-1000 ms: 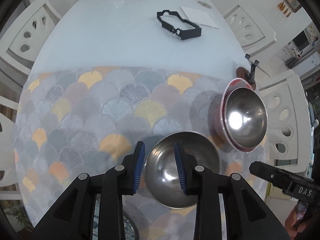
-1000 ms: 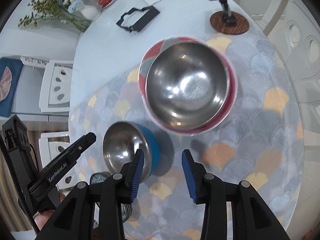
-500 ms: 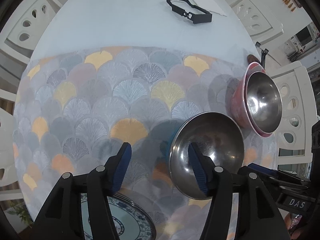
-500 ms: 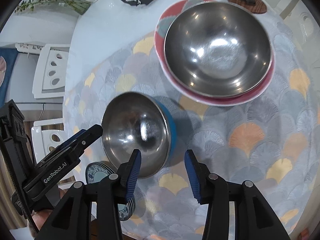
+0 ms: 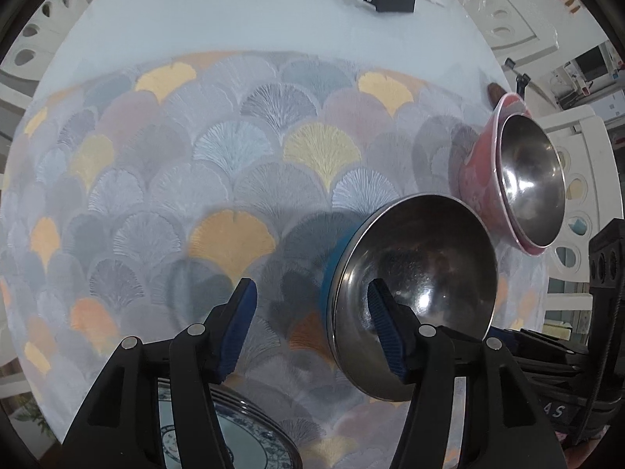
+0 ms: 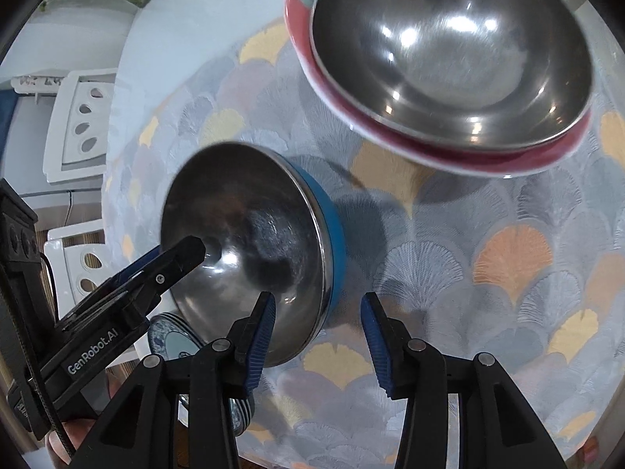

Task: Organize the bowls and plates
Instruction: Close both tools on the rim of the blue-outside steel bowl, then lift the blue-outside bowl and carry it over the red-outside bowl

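table (image 5: 242,11): round, white; fan-print cloth (image 5: 242,179) covers the near part. All dishes sit on the cloth.
big steel bowl (image 6: 449,51): nested in the red bowl (image 6: 504,156), far side of the cloth. Looks like the stack to build on.
blue-sided steel bowl (image 6: 250,242): the step's target by my read. On the cloth, near the table edge, apart from the red stack. Rim shows tipped in both views; fisheye, so cannot tell if it is really tilted.
patterned plate (image 5: 250,441): at the near edge, partly under the left gripper and partly behind the blue-sided bowl; edge lines suggest a stack, cannot tell.
left gripper (image 5: 312,332): spread, not pinching. Its right finger hangs over the bowl's inside, left finger outside over cloth, so it straddles the rim.
right gripper (image 6: 316,340): spread, nothing clamped. Straddles the opposite rim, left pad inside, right pad outside by the blue wall.
how to do it: one gripper is enough. Drop until a pad is below the rim, then clamp the wall, lift level, clear the plate, and set it into the big steel bowl centred. Steel is slick, so bite deep.
risk: two grips on one rim may fight and tip the bowl.
count: bowls 3 (2 steel-lined, 1 red); plates at least 1; grippers 2.
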### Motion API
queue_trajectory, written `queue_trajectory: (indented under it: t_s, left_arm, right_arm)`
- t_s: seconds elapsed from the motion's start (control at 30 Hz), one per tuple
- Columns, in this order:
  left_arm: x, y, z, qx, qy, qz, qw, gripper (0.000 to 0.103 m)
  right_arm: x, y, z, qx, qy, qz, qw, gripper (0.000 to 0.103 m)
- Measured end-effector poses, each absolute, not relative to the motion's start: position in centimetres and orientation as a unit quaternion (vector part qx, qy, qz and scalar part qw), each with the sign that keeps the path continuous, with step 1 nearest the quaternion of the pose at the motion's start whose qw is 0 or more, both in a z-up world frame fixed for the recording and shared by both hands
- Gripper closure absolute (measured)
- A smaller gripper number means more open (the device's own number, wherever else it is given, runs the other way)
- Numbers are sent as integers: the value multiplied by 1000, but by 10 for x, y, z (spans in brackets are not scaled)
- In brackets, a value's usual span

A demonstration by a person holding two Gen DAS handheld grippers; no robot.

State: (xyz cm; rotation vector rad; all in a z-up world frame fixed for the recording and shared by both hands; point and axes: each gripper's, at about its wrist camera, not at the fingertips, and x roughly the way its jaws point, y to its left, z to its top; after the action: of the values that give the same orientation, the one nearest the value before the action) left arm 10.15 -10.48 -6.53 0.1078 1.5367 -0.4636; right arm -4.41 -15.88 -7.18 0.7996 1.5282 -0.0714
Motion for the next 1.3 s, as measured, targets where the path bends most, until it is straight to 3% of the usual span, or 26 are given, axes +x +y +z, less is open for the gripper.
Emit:
queue_trajectory:
  t_s: [0.67, 0.8, 0.93, 1.03, 1.3]
  left_arm:
    - [99, -127, -90, 63, 697, -225, 678, 56]
    - [96, -130, -93, 61, 698, -229, 676, 61]
    - [93, -127, -91, 39, 699, -234, 675, 81]
    - [90, -128, -89, 45, 694, -233, 680, 82]
    - [80, -123, -82, 46, 691, -227, 684, 83]
  right_arm:
    - [-40, -166, -92, 377, 661, -35, 647, 59]
    - [-46, -176, -92, 387, 649, -47, 653, 71]
    - [-49, -181, -91, 394, 642, -43, 656, 78]
    - [-51, -182, -88, 390, 640, -36, 661, 87]
    - [-48, -172, -82, 366, 647, -37, 668, 88]
